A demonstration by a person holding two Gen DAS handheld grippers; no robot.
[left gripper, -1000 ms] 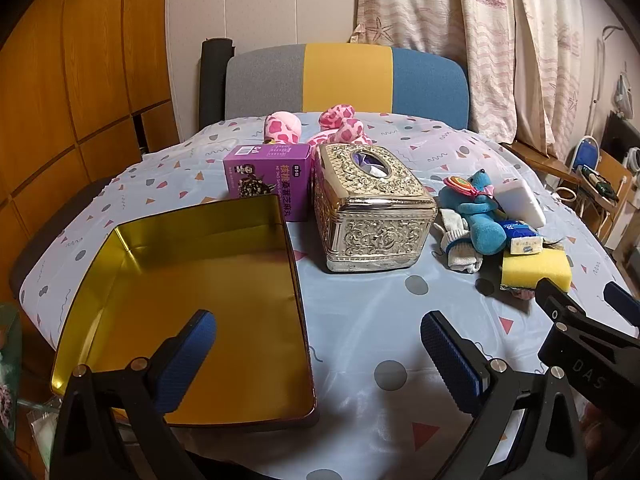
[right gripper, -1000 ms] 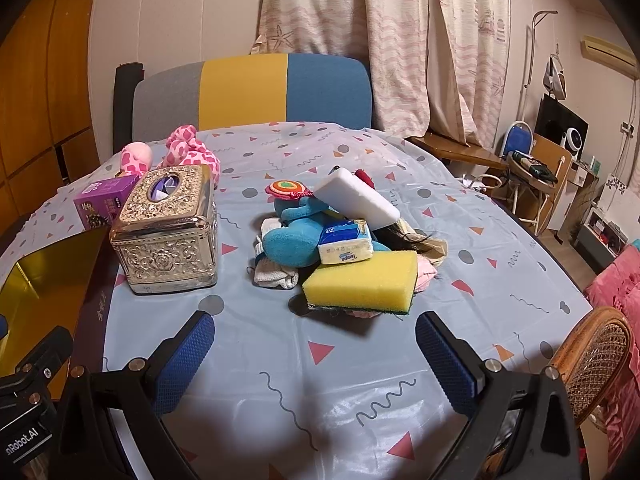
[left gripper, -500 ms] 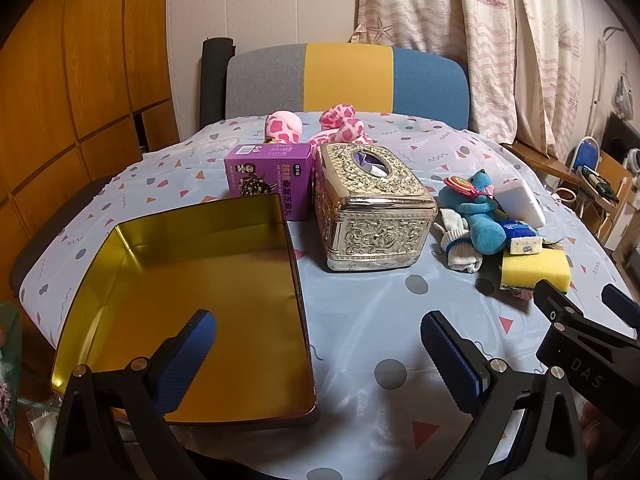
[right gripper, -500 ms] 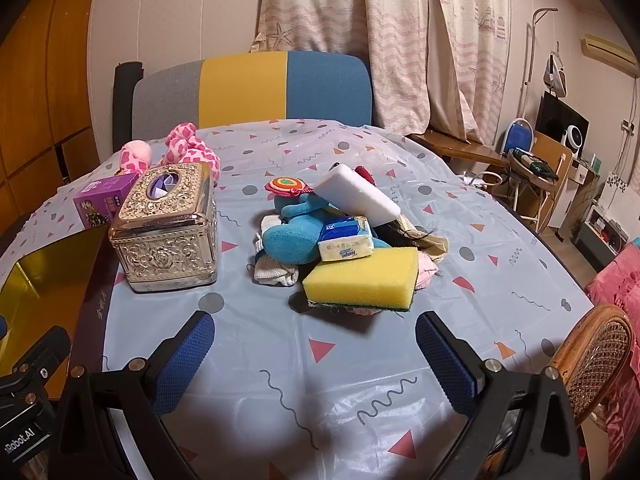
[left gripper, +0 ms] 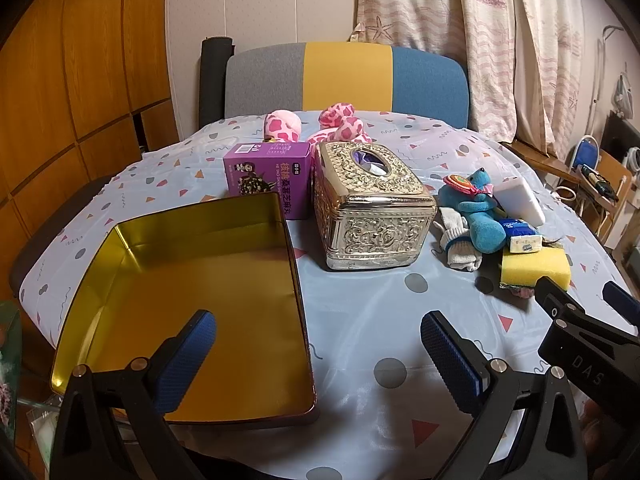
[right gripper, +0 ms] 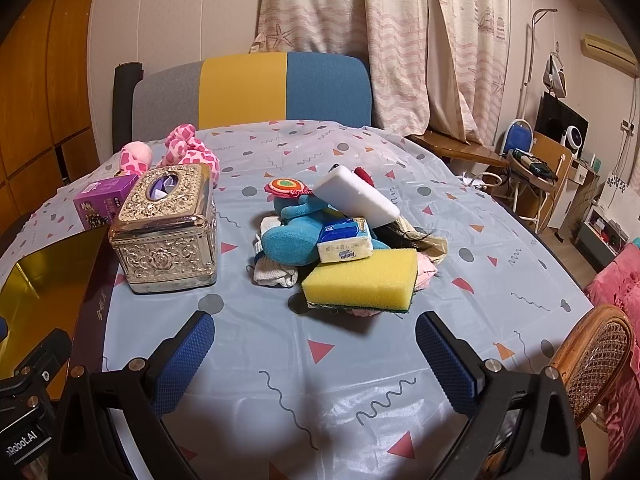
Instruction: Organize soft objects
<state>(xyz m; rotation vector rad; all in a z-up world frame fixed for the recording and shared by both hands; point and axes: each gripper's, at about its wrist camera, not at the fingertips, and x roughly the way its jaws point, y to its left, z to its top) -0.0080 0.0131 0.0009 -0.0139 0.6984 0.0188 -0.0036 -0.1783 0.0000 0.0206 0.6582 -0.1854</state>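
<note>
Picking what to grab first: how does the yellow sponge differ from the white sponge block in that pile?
The yellow sponge lies flat at the pile's near edge, closest to the open right gripper; the white block sits tilted on top, at the back. The yellow one has a dark green underside; the white one is plain. Both are rectangular and unobstructed from above.

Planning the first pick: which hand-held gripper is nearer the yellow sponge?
Right. The right hand-held gripper faces the yellow sponge straight on. The left hand-held gripper sits off to the sponge's left, by the gold tin.
</note>
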